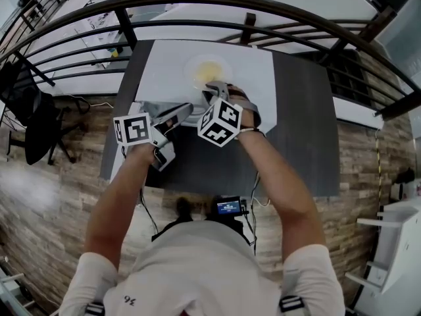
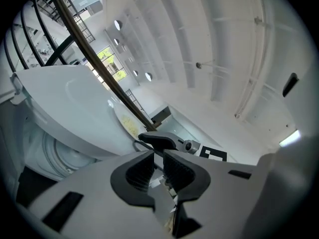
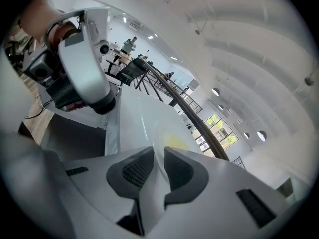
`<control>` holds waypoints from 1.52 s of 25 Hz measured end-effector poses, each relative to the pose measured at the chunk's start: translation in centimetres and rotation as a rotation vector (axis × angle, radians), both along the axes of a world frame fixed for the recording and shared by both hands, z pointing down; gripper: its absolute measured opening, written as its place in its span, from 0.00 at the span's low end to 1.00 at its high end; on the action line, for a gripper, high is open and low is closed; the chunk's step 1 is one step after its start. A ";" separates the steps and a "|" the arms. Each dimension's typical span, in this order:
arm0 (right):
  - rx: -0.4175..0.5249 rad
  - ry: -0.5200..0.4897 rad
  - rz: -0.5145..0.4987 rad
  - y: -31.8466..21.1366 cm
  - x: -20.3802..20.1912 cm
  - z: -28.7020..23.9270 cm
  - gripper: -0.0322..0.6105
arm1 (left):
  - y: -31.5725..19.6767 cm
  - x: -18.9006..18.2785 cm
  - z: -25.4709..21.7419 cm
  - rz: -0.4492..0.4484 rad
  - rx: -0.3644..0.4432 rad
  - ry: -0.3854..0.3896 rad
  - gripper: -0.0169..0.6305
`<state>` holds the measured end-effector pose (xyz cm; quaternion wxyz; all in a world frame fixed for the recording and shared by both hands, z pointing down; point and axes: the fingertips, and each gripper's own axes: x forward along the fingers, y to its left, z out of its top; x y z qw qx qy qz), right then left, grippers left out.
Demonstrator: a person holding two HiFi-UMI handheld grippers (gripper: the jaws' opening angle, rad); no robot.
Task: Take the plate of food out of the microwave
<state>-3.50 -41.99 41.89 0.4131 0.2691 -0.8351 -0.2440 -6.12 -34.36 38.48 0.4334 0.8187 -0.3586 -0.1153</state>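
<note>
A white plate (image 1: 208, 71) with yellow food lies on the flat top of the white microwave (image 1: 253, 78). My right gripper (image 1: 212, 91) reaches the plate's near rim and is shut, with a thin white edge filling the slit between its pads (image 3: 158, 171). The food (image 3: 174, 142) shows just past the jaws. My left gripper (image 1: 186, 109) hangs lower left, in front of the microwave's open cavity, jaws shut on nothing (image 2: 158, 169). In the left gripper view the plate (image 2: 125, 122) sits on the white top, with the round turntable (image 2: 57, 153) below it.
The microwave stands on a dark table (image 1: 299, 130). A black railing (image 1: 197, 5) curves behind it. A black chair (image 1: 33, 124) is at the left and white shelving (image 1: 395, 242) at the right. A small device with cables (image 1: 229, 207) lies on the wooden floor by my feet.
</note>
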 end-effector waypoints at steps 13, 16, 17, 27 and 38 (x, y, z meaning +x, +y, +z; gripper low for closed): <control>-0.058 -0.076 0.029 0.3 0.2 -0.1 0.16 | 1.2 0.4 -1.5 0.002 0.061 0.045 0.12; -0.066 -0.094 0.034 0.5 0.1 -0.4 0.19 | 1.3 0.3 -1.7 -0.001 0.071 0.047 0.12; -0.066 -0.097 0.036 0.5 0.2 -0.4 0.19 | 1.4 0.3 -1.7 -0.004 0.073 0.044 0.12; -0.057 -0.140 0.052 1.0 1.1 -1.8 0.19 | 1.4 0.6 -2.6 0.005 0.159 -0.038 0.12; -0.101 -0.278 0.074 2.2 2.3 -6.0 0.19 | 1.9 1.3 -5.4 0.027 0.312 -0.199 0.12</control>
